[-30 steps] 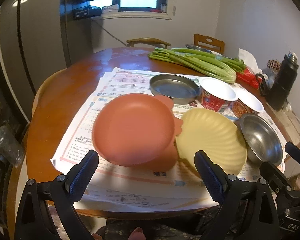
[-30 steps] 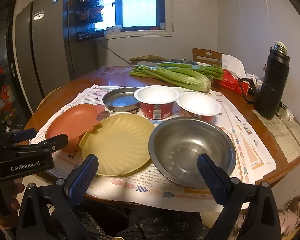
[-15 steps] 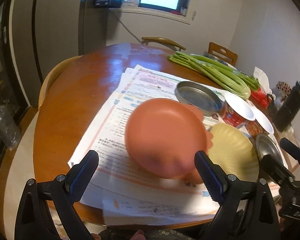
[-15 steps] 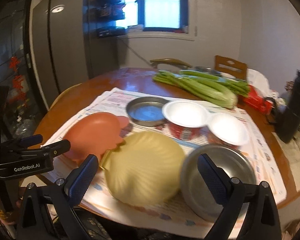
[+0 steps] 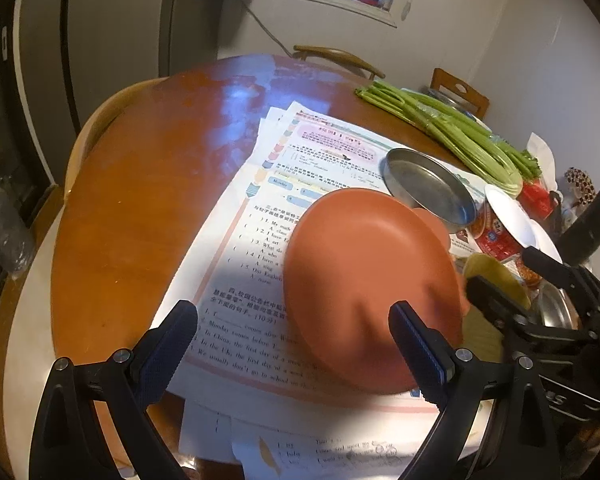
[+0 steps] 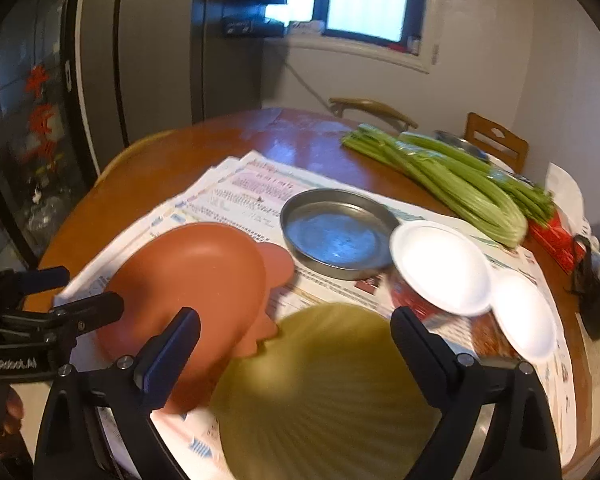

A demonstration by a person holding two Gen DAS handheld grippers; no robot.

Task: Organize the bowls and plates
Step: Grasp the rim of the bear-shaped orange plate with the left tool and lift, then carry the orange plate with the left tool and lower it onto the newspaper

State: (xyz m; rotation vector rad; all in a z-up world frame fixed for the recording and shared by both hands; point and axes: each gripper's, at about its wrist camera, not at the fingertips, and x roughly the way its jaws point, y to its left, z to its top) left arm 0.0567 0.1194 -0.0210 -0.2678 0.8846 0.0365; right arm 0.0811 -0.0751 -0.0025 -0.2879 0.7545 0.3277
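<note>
Left tool (image 5: 292, 344) hangs low over the near edge of the round wooden worktop (image 5: 140, 184), fingers spread wide and gripping nothing. The terracotta-orange plastic plate (image 5: 364, 280) lies on the printed paper sheets (image 5: 260, 220) just ahead, its near rim beside the tool's right finger. Right tool (image 6: 296, 352) is also spread wide, the pale yellow shell-ribbed plate (image 6: 324, 392) between its fingers, though contact cannot be told. Behind sit a shallow round steel pan (image 6: 336, 232), two white-lidded red cups (image 6: 440, 268) and a celery bunch (image 6: 452, 176).
</note>
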